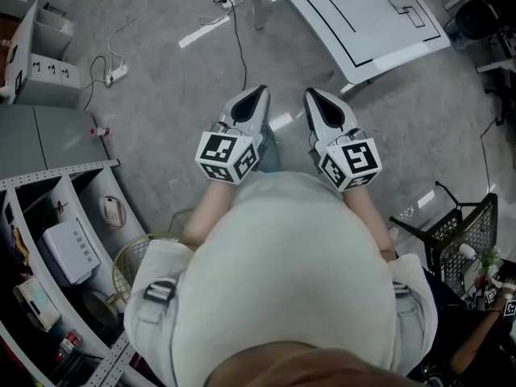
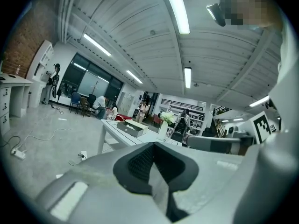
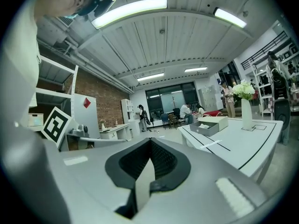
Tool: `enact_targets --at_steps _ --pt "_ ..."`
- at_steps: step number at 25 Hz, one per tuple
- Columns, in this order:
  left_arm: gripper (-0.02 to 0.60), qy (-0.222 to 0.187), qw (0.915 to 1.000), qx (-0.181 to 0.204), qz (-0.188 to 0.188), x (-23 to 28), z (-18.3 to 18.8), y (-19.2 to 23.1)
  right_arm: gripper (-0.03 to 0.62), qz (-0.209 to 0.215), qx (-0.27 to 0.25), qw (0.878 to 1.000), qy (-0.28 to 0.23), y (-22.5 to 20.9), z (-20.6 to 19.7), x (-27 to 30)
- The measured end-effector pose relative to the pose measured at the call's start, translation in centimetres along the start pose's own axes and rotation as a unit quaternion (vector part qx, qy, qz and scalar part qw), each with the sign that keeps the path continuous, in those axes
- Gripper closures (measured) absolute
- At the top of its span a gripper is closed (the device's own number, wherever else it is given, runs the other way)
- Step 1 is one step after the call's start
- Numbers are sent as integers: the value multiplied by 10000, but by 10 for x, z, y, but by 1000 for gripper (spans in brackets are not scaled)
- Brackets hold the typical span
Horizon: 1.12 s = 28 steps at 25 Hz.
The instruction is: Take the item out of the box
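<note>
An open grey box (image 2: 133, 127) with something white inside stands on a white table (image 2: 117, 130) some way ahead of me; the right gripper view shows the box (image 3: 210, 125) on that table (image 3: 243, 141) too. In the head view only the table's near end (image 1: 363, 31) shows, and I cannot make out the box there. My left gripper (image 1: 260, 95) and right gripper (image 1: 311, 97) are held side by side in front of the person's body, over the grey floor and short of the table. The left gripper (image 2: 153, 146) and right gripper (image 3: 150, 141) are both shut with nothing between their jaws.
A vase of white flowers (image 3: 244, 101) stands on the table beyond the box. Metal shelving (image 1: 56, 240) with small items runs along the left, a power strip (image 1: 115, 75) and cables lie on the floor, and a black wire basket (image 1: 463, 236) stands at the right. People sit far back in the room.
</note>
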<state>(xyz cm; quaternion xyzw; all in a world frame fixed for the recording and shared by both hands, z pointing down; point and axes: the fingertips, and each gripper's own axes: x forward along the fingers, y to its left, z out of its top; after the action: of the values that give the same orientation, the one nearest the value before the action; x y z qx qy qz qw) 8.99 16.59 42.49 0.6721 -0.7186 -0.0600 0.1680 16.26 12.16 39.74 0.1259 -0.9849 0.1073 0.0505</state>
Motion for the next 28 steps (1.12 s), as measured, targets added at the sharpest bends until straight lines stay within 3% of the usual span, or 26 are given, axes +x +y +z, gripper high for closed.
enact_targets --at_steps 16,28 --pt "580 162 9996 -62 -221 111 66 111 595 -114 -88 9999 17 -58 50 153" --pt "580 203 9987 -61 -460 181 104 183 595 -473 -135 9987 -139 -97 76 240"
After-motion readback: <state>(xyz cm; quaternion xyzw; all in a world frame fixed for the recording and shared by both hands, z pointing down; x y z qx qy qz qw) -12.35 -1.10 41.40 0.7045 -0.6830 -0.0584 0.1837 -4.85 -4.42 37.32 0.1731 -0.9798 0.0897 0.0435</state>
